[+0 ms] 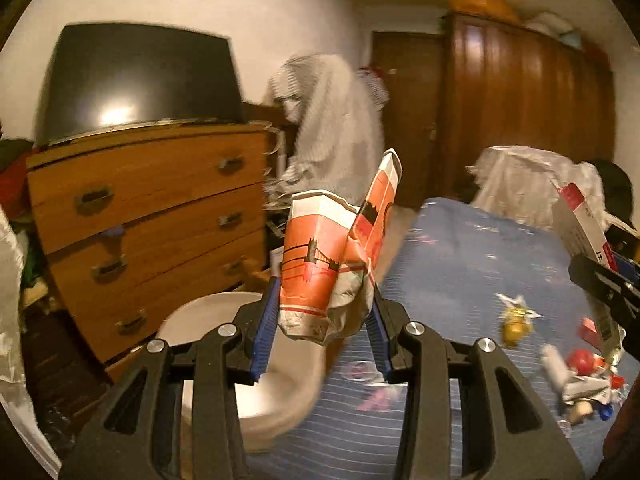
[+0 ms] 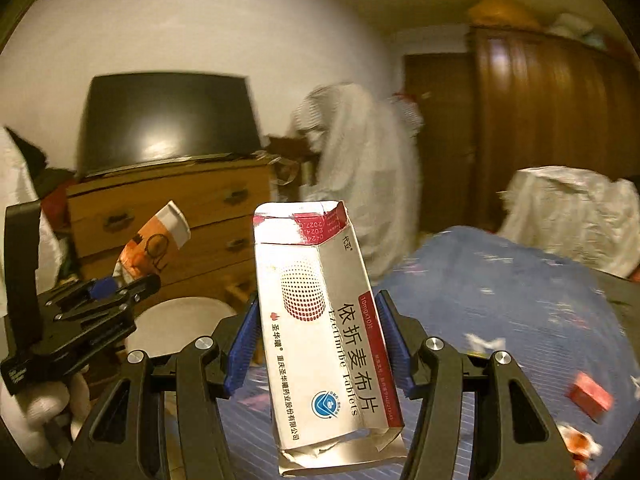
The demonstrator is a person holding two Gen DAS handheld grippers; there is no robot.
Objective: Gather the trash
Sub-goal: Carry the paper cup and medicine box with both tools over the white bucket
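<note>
Left gripper [image 1: 320, 316] clamps crumpled paper cup [image 1: 328, 264] – right gripper [image 2: 318, 344] clamps tablet box [image 2: 324, 320]

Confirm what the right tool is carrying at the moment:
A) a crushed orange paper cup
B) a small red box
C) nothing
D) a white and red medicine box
D: in the right wrist view the right tool is shut on the medicine box, its blue pads against both sides; the crushed paper cup is in the left tool.
</note>
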